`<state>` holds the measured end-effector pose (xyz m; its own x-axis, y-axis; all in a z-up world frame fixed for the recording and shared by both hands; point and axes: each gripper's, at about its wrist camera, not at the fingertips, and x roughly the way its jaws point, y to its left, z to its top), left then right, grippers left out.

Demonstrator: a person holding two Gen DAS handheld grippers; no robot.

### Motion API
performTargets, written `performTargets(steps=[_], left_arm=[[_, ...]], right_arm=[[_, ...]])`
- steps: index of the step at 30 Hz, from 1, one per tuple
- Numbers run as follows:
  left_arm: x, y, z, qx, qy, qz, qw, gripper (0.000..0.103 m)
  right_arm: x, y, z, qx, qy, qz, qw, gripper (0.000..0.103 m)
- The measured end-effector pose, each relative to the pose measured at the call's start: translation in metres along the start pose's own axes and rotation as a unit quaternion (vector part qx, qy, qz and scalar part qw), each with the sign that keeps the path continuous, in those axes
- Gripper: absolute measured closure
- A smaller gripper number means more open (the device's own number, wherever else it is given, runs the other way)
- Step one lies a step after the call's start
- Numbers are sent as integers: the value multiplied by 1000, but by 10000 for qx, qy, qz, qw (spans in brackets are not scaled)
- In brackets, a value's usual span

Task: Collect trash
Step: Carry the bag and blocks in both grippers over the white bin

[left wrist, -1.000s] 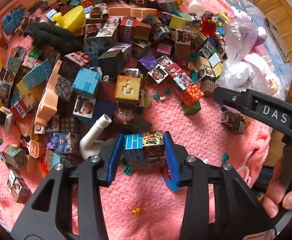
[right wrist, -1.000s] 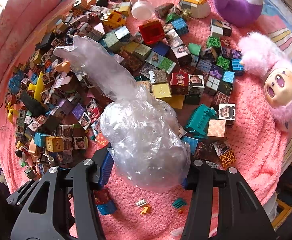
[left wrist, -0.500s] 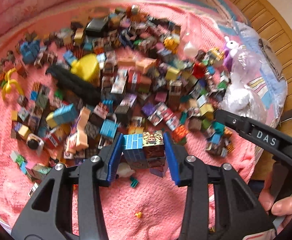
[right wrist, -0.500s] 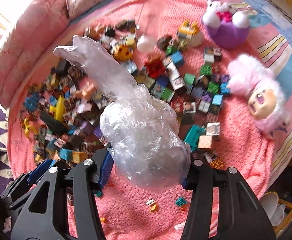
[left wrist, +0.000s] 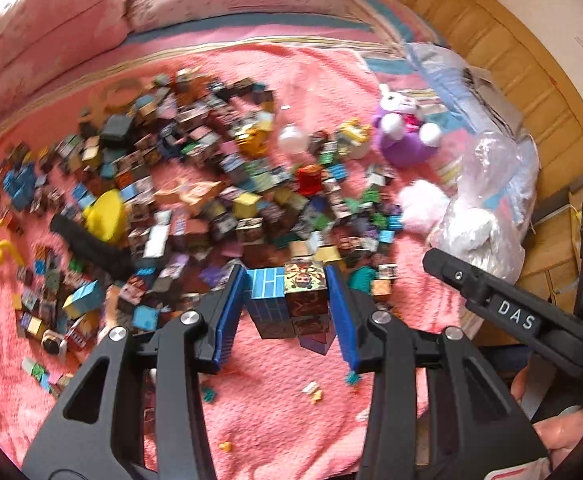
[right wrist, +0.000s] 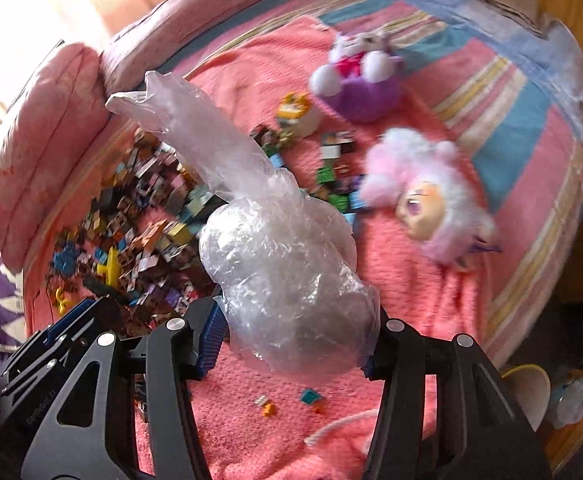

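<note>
My left gripper (left wrist: 287,308) is shut on a clump of printed toy cubes (left wrist: 287,300), a blue one and a brown one side by side, held well above the pink blanket (left wrist: 275,420). My right gripper (right wrist: 293,328) is shut on a crumpled clear plastic bag (right wrist: 283,280) whose loose end sticks up to the upper left. The same clear plastic bag (left wrist: 487,208) shows at the right of the left wrist view, above the right gripper's black body (left wrist: 503,312). Both hang high over the bed.
Several small printed cubes (left wrist: 195,200) lie scattered over the blanket. A purple plush rabbit (left wrist: 401,132) and a pink fluffy doll (right wrist: 423,200) lie to the right. Pink pillows (left wrist: 51,20) sit at the back. A wooden bed frame (left wrist: 511,60) runs along the right. A hand (left wrist: 563,436) grips the right tool.
Both grippers have risen away from the blanket, so the cube pile looks smaller and farther. The left still holds the cubes, the right the bag.
</note>
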<state>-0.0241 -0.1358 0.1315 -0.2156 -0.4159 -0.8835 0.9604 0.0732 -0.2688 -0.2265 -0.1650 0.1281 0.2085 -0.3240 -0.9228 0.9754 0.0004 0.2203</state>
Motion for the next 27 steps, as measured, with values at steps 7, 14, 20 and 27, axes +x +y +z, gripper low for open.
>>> performTargets(steps=[7,14,20,27], left_arm=[[0,-57,7,552,-9,-235,9982,63],[2,-125,2,1180,30,-586,9913,63],[8,-185,-16,1749,182,-917,9801,63],[17,-250,-47,2394,440,-1265,9616,63]], right_arm=[[-34,-51,-4,553,-243,-146,9981,52],[-68,-109,-23,1204,-470,-366,9909,52],[-94,-166,-51,1809,-610,-619,9797,52],[-117,-226,-92,2508,-699,-923,9611,52]])
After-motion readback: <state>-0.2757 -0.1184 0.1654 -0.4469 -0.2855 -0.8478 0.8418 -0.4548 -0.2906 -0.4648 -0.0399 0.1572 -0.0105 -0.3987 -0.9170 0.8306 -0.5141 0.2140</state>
